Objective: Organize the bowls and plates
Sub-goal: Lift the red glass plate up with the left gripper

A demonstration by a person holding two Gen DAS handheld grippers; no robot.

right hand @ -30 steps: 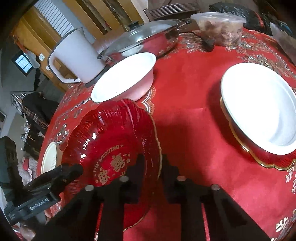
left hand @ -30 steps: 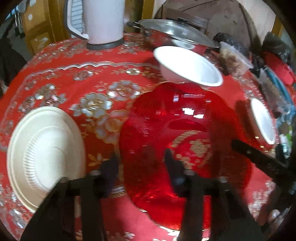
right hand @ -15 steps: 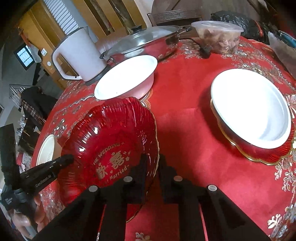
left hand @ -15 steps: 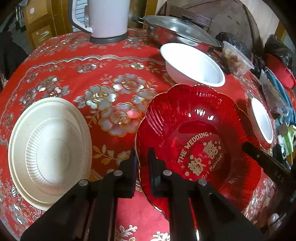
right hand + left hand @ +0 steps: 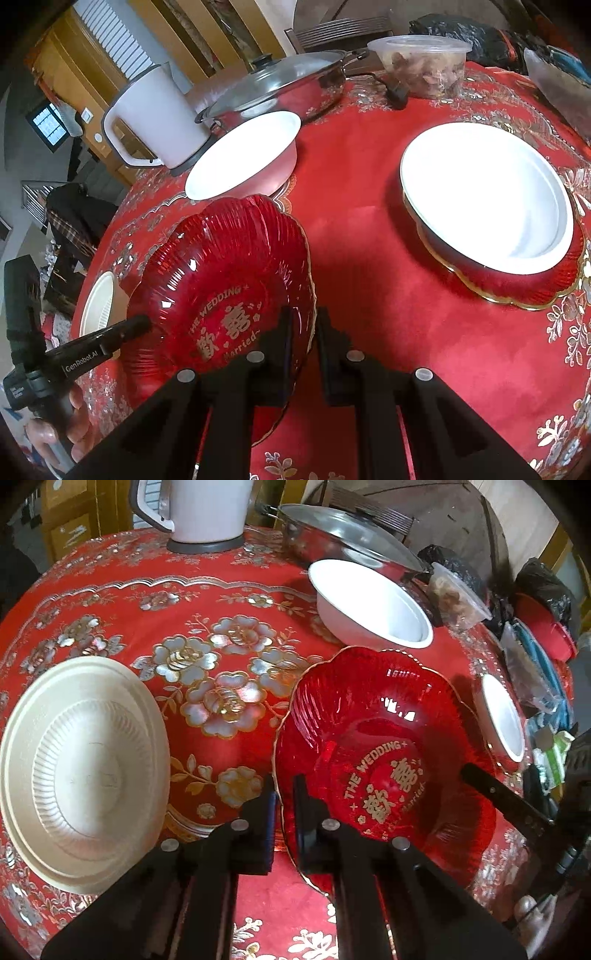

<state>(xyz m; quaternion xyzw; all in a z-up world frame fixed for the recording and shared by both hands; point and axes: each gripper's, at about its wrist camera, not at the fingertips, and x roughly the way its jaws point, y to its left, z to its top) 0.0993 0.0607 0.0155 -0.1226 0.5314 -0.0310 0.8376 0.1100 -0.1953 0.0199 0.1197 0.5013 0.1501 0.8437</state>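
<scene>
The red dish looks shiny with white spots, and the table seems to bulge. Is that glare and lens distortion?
Left wrist view: yes, white glare spots on the red dish, and the tablecloth bows like a dome from the fisheye. Right wrist view: the white bowl is washed out, and the corners go black.

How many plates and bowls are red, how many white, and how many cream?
Red: 2, the wedding plate held by both grippers (left, right), and the plate under a white one.
White: 2, the bowl and the plate.
Cream: 1, the paper plate.
Total: 5
</scene>
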